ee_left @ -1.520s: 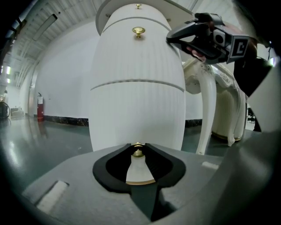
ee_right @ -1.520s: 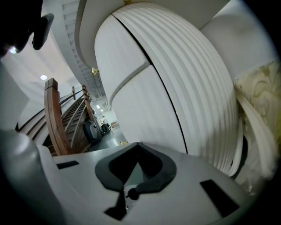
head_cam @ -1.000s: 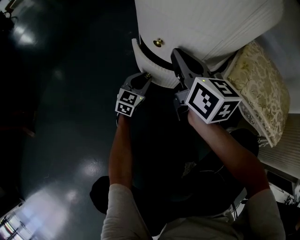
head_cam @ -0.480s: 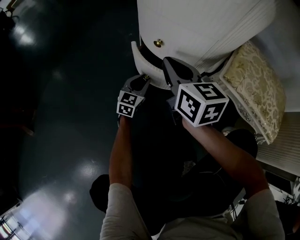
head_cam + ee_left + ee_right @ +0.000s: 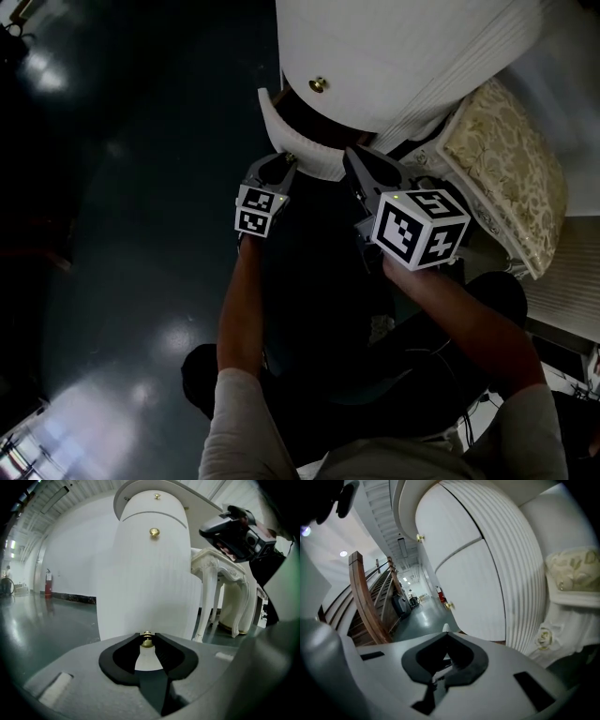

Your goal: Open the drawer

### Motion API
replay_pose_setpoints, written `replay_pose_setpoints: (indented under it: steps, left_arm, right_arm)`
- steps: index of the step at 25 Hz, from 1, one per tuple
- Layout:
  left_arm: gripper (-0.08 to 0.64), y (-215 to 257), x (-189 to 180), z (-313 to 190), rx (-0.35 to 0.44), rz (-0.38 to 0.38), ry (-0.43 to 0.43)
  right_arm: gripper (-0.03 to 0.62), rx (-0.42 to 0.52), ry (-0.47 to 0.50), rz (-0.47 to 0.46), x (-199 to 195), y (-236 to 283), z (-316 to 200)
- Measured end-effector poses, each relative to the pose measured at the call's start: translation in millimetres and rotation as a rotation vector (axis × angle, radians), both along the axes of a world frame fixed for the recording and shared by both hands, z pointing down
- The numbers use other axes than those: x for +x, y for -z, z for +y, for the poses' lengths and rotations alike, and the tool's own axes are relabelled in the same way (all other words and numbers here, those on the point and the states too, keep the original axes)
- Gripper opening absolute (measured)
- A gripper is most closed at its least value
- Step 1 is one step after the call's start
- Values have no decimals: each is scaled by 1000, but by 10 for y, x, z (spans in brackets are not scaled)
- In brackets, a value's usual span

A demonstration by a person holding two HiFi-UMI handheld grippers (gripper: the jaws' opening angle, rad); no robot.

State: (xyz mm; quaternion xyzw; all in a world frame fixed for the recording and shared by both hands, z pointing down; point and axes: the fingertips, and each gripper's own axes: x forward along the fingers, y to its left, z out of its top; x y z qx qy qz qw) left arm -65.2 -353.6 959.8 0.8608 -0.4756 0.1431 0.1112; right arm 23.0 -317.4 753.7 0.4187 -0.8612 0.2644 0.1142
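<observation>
The left tool point(image 5: 286, 161) is clamped on a small brass knob point(image 5: 147, 641): its gripper view shows the two black pads pinching the knob from either side at their very tips. That knob belongs to the drawer point(image 5: 281, 131), the lowest one of a round white cabinet point(image 5: 403, 47) directly ahead of both tools. The drawer's curved white front stands partly out from the cabinet body, with a dark gap showing behind it in the head view. Above the left tool's tips, a second brass knob point(image 5: 319, 85) sits on the closed front higher up the cabinet. The right tool point(image 5: 351, 155) is just to the right of the left one, its tips close to the right end of the pulled-out drawer front; whether they touch it cannot be told. In its own view the right tool point(image 5: 446, 634) has its jaws brought together with nothing gripped between them. Further right of the right tool lies a cream cushion with a gold floral pattern point(image 5: 511, 178). Below both tools is a dark, glossy floor point(image 5: 122, 206).
</observation>
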Motion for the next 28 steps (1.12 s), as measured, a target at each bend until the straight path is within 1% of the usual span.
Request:
replay_pose_setpoints:
  steps: [2, 4, 8, 12, 15, 17, 21, 25, 28]
  left_arm:
    - [103, 2, -4, 28, -11, 1, 8]
    - [103, 2, -25, 63, -17, -8, 9]
    - [103, -2, -68, 112, -19, -10, 12]
    - [103, -7, -78, 135, -29, -31, 8]
    - [103, -14, -83, 159, -36, -33, 8]
    - [103, -19, -104, 199, -37, -32, 9]
    - [103, -20, -147, 257, -35, -12, 7]
    - [103, -21, -186, 307, -33, -20, 2]
    - [103, -29, -211, 366, -40, -20, 3]
  right_arm:
    - [15, -31, -39, -14, 126, -32, -2]
    - [15, -41, -65, -19, 207, -28, 3]
    - [15, -14, -101, -11, 314, 37, 8]
    - [15, 10, -137, -12, 405, 85, -2]
    - [15, -13, -175, -30, 488, 75, 3]
    - [15, -13, -177, -34, 464, 96, 32]
    - [15, 26, -147, 12, 402, 135, 97]
    - [15, 14, -165, 35, 442, 69, 137]
    - [15, 26, -173, 44, 480, 83, 157]
